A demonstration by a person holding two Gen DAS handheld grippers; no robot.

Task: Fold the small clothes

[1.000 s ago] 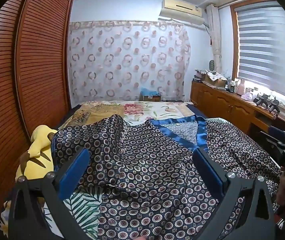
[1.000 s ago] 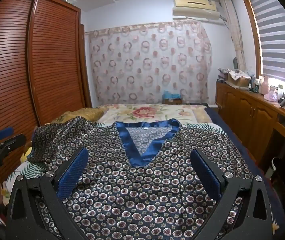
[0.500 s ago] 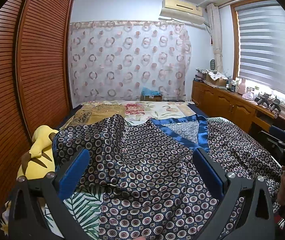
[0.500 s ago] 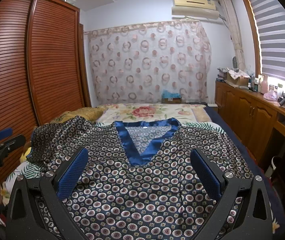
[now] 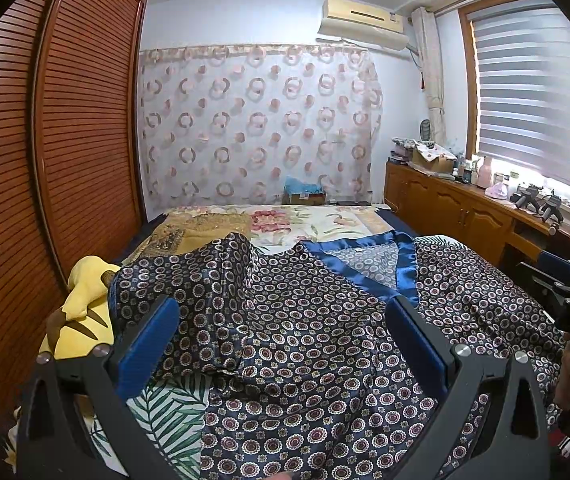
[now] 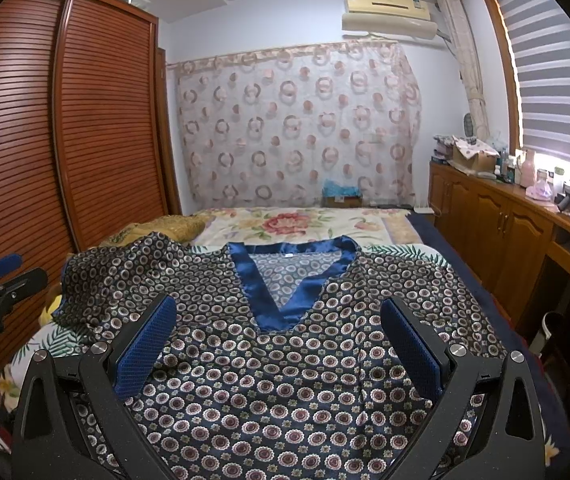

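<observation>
Hovering both spread tools, left (image 5: 281,344) and right (image 6: 277,340), over the shirt (image 6: 285,360); nothing has shifted lately, so folding hasn't begun.

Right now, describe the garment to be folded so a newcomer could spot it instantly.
Start at the bed in front of the circle-print curtain. Spread across its near end lies the patterned top, front side up, with one sleeve bunched up toward the wardrobe side. Its navy fabric covered in small round medallions and its shiny blue V-neck trim set it apart from the floral bedspread and the yellow plush toy.
</observation>
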